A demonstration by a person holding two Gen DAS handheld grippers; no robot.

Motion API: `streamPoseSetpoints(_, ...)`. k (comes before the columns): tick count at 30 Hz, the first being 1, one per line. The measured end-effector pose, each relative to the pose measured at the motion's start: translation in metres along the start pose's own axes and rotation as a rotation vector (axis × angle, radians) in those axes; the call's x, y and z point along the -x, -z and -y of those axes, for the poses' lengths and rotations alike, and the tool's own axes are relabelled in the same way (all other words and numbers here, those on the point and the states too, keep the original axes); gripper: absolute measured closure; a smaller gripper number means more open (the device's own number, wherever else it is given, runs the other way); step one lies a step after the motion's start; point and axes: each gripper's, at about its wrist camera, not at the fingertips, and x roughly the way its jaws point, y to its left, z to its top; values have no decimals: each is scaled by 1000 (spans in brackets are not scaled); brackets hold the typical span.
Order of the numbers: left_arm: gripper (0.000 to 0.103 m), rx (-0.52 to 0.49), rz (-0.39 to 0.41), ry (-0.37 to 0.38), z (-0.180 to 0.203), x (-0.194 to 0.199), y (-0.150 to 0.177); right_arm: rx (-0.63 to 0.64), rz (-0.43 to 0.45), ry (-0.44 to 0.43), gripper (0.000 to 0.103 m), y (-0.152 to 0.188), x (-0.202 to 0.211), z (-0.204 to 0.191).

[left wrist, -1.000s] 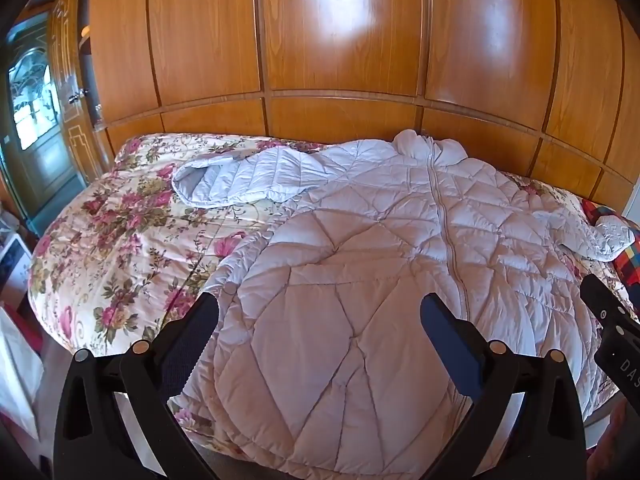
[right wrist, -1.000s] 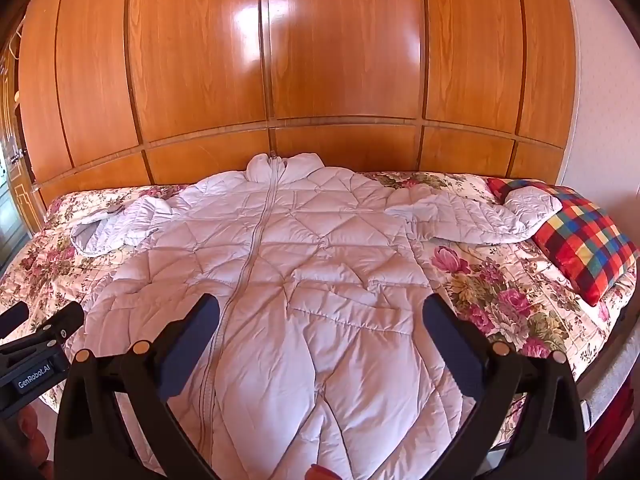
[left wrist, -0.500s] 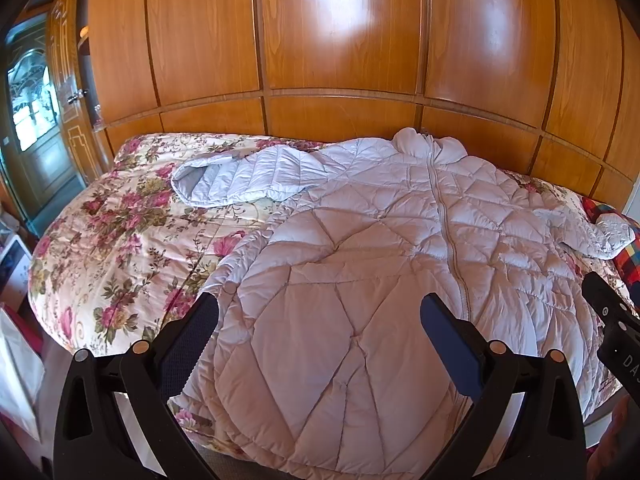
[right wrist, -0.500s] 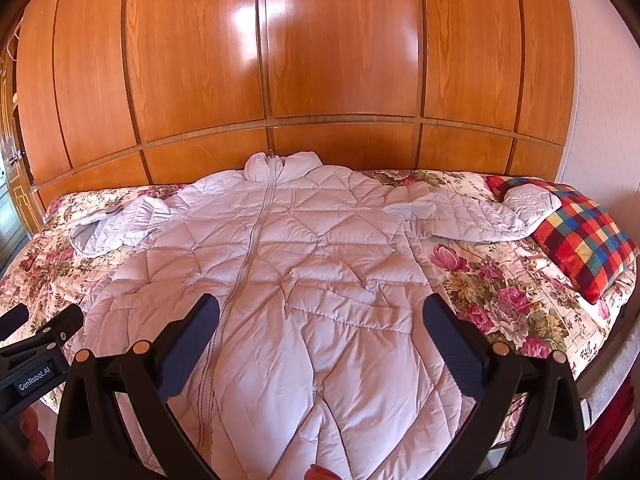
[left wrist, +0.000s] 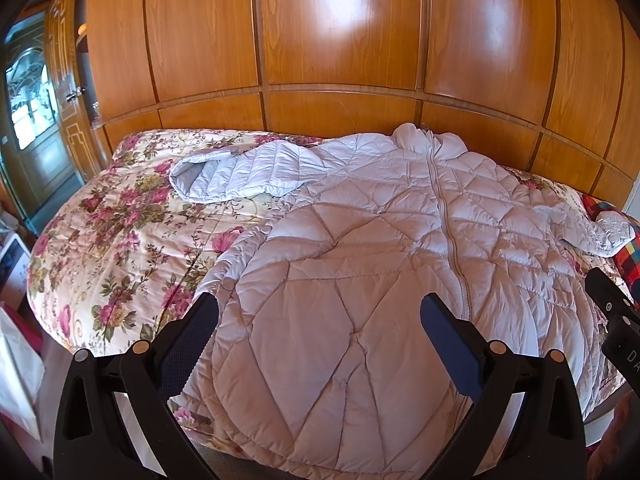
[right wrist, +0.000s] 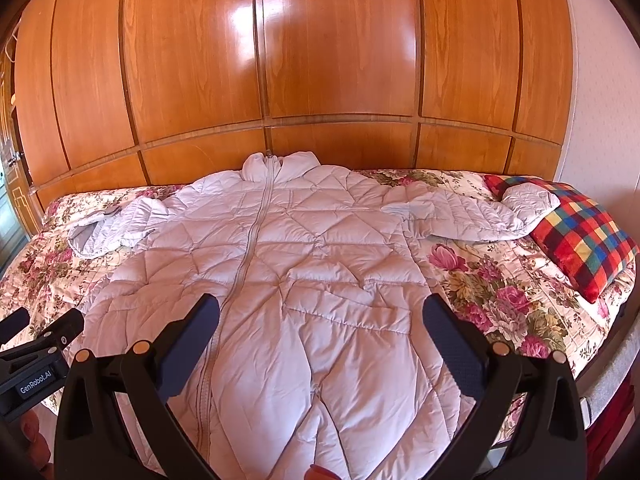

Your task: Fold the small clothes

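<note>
A pale lilac quilted puffer coat [left wrist: 360,264] lies spread flat, zipped, on the bed, collar toward the wooden wall, sleeves out to both sides. It also shows in the right wrist view [right wrist: 288,280]. My left gripper [left wrist: 319,320] is open and empty, held above the coat's lower left part. My right gripper [right wrist: 321,322] is open and empty above the coat's lower right part. The left sleeve [left wrist: 244,172] lies folded back on the bedspread; the right sleeve [right wrist: 472,216] reaches the pillow.
A floral bedspread [left wrist: 112,240] covers the bed. A red checked pillow [right wrist: 580,236] lies at the right. Wooden wall panels [right wrist: 320,60] stand behind the bed. A door [left wrist: 32,120] is at the far left. The other gripper shows at the left edge of the right wrist view [right wrist: 36,360].
Both grippers have risen or tilted very slightly; the coat sits a little lower in both views. Nothing was taken hold of.
</note>
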Motion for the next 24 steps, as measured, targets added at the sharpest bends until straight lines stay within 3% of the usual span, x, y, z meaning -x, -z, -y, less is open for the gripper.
streamPoseSetpoints(24,3,-5,-12,-4,2,-3,1,0,-15,-5,2,1,-4,0)
